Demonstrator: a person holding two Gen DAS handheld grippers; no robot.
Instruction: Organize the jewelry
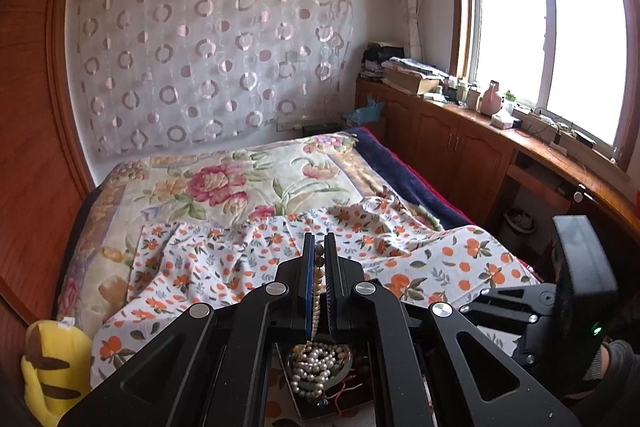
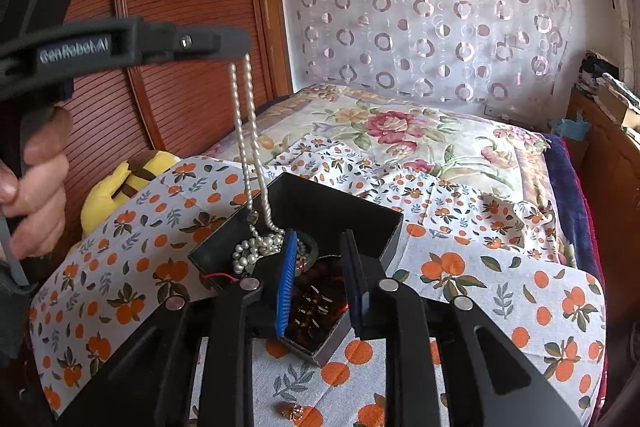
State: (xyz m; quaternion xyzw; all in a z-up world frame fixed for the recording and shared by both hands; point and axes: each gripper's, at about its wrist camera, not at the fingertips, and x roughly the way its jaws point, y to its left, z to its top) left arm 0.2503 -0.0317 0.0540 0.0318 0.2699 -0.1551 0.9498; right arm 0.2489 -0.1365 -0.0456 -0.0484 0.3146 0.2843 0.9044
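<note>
Left wrist view: rides high over bed [image 1: 240, 183], faces along it toward patterned curtain [image 1: 208, 47] at 12 o'clock, window [image 1: 548, 39] at 2 o'clock; pearl necklace [image 1: 319, 291] very close.

Right wrist view: low, close over black box [image 2: 332, 207], facing same curtain; left gripper [image 2: 240, 45] at 10 o'clock.

Shared: bed, orange-print cloth [image 2: 500, 283], curtain, yellow plush toy [image 1: 52, 367], box, pearls.

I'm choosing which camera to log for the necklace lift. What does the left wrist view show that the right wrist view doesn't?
Only the left wrist view shows the window and the left gripper from behind, shut on the pearl necklace.

Only the right wrist view shows the strands hanging full length, the open right gripper and a small gold piece on the cloth.

Both show the black box and the yellow plush.
</note>
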